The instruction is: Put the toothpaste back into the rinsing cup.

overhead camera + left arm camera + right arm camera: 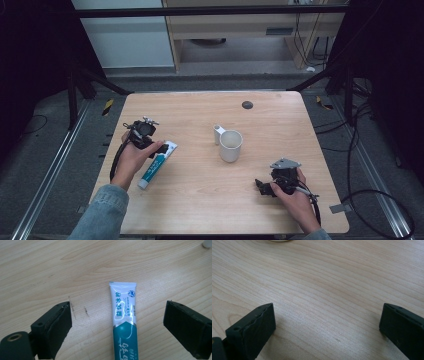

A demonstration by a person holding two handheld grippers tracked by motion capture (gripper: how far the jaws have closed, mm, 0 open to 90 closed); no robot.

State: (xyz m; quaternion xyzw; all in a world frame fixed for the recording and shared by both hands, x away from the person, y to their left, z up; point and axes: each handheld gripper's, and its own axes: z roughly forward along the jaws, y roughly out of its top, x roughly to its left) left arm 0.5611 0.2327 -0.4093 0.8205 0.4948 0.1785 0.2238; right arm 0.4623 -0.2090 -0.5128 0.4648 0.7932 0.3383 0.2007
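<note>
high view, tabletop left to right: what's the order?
left gripper → toothpaste tube → white mug → right gripper

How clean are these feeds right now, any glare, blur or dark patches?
High view: table evenly lit, surroundings dark, picture soft. Left gripper view: toothpaste tube sharp enough that its print shows, with a faint sheen on the white part; near jaws softer. Right gripper view: wood grain crisp, near jaws slightly blurred, soft shadow beside the left-hand jaw.
</note>
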